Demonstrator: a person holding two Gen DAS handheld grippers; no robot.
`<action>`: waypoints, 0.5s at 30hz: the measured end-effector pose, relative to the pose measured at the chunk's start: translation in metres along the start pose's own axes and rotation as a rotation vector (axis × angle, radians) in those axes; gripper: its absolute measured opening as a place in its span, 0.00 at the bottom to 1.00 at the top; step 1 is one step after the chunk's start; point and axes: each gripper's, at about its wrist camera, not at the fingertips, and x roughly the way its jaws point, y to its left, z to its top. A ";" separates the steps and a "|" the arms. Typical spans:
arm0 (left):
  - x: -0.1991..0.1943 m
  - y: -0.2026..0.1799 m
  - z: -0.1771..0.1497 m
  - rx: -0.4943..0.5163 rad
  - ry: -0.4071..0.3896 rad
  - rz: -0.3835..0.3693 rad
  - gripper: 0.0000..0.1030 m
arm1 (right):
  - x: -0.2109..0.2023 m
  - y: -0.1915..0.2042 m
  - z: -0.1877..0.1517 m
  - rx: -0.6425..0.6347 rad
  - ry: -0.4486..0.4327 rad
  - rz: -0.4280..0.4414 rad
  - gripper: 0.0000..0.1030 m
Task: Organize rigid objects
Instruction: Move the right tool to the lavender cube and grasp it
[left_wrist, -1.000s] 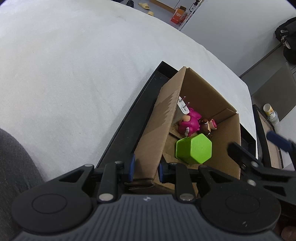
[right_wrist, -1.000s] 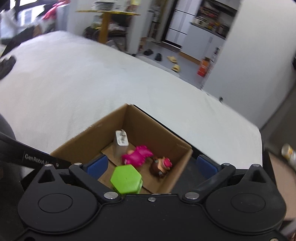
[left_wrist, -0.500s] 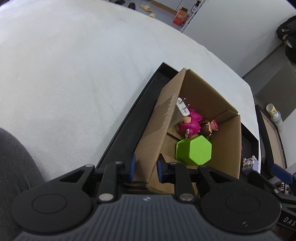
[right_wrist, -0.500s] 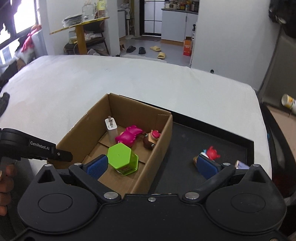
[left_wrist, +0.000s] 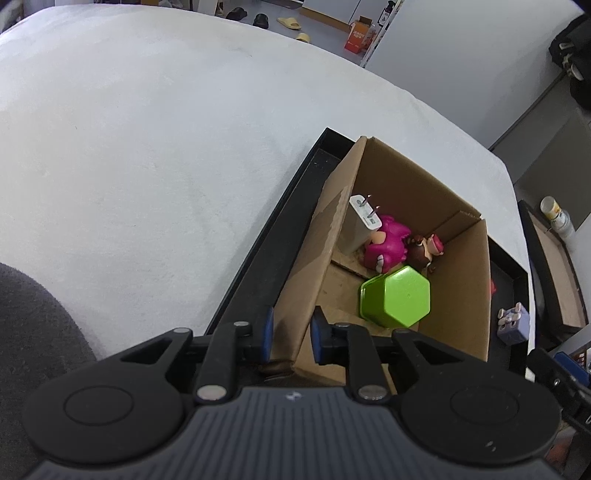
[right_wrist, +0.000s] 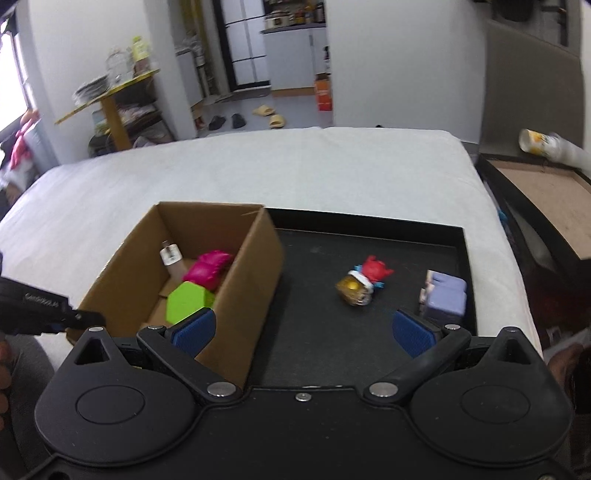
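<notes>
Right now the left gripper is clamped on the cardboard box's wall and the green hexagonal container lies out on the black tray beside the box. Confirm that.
Not quite. The left gripper is clamped on the cardboard box wall, but the green hexagonal container sits inside the box, not out on the black tray. The left wrist view shows it on the box floor, near the pink toy.

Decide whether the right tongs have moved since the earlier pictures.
Yes. The right tongs swung rightward off the cardboard box, now over the black tray.
</notes>
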 end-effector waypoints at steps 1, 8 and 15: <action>0.001 -0.001 -0.001 0.004 0.000 0.004 0.19 | 0.000 -0.003 -0.002 0.011 -0.003 -0.007 1.00; 0.006 -0.004 -0.003 0.021 0.004 0.027 0.18 | 0.008 -0.032 -0.014 0.119 -0.030 -0.046 1.00; 0.008 -0.007 -0.003 0.042 -0.006 0.039 0.15 | 0.013 -0.056 -0.022 0.197 -0.071 -0.058 1.00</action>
